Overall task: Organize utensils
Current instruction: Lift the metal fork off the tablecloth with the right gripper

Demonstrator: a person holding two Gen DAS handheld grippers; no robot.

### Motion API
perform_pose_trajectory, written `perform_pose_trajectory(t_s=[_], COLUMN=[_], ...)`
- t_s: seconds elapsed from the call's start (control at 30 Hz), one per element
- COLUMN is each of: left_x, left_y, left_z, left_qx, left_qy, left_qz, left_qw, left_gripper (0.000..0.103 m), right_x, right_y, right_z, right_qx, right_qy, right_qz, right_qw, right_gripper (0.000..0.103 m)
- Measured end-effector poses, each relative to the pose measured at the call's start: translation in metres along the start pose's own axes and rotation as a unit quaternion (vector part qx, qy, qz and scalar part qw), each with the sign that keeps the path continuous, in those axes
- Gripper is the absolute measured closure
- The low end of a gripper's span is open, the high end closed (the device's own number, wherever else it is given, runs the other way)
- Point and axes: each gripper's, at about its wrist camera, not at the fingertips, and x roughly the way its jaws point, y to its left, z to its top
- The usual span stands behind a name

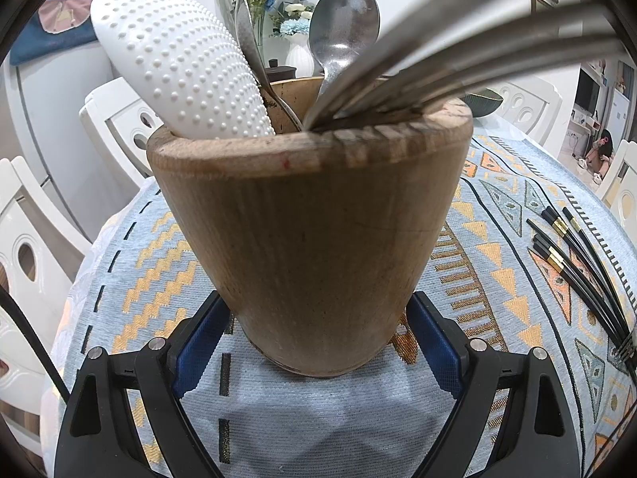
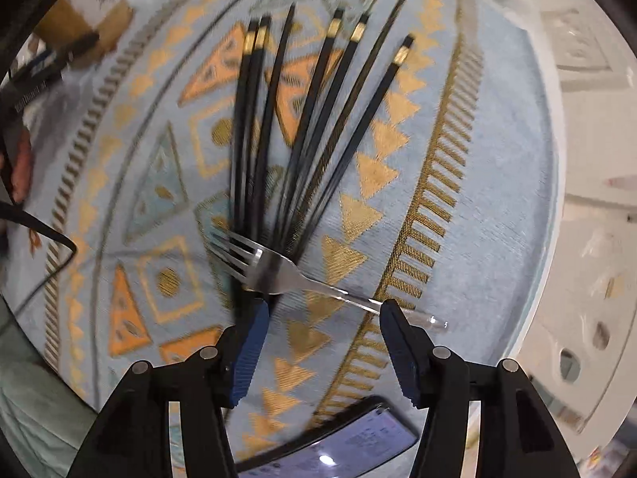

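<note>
Chopsticks (image 2: 286, 119) lie by a phone (image 2: 338, 442), text seemingly illegible.

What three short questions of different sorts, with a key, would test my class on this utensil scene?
1. True or false: the left tongs grip the wooden holder.
2. What lies across the black chopsticks? A) fork B) knife C) ladle
3. Name the white dotted item in the holder.

Key:
1. True
2. A, the fork
3. The rice paddle
</note>
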Motion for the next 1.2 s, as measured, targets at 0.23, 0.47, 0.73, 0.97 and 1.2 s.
perform_pose_trajectory(t_s=[0.23,0.47,0.73,0.97,1.2], left_x=[0.000,0.000,0.000,0.001,0.000], left_y=[0.000,0.000,-0.001,0.000,-0.001], left_z=[0.000,0.000,0.000,0.000,0.000], left_qx=[-0.001,0.000,-0.001,-0.002,-0.002], left_qy=[0.000,0.000,0.000,0.000,0.000], left_qz=[-0.001,-0.001,-0.001,-0.002,-0.002], left_qw=[1.0000,1.0000,1.0000,1.0000,1.0000], left_gripper=[0.013,0.013,0.013,0.013,0.013], right_x=[0.009,-0.008,-0.036,-0.030,-0.019], right_y=[-0.003,0.011,-0.017,0.041,0.073], right_z=[0.006,-0.020,-0.055,-0.007,0.018], right_qx=[-0.001,0.062,0.238,0.232,0.146], right_qy=[-0.028,-0.064,-0.130,-0.104,-0.069], right_qz=[0.011,0.067,0.255,0.205,0.159], right_qw=[1.000,0.994,0.928,0.945,0.974], right_gripper=[0.064,0.094,0.099,0.099,0.074])
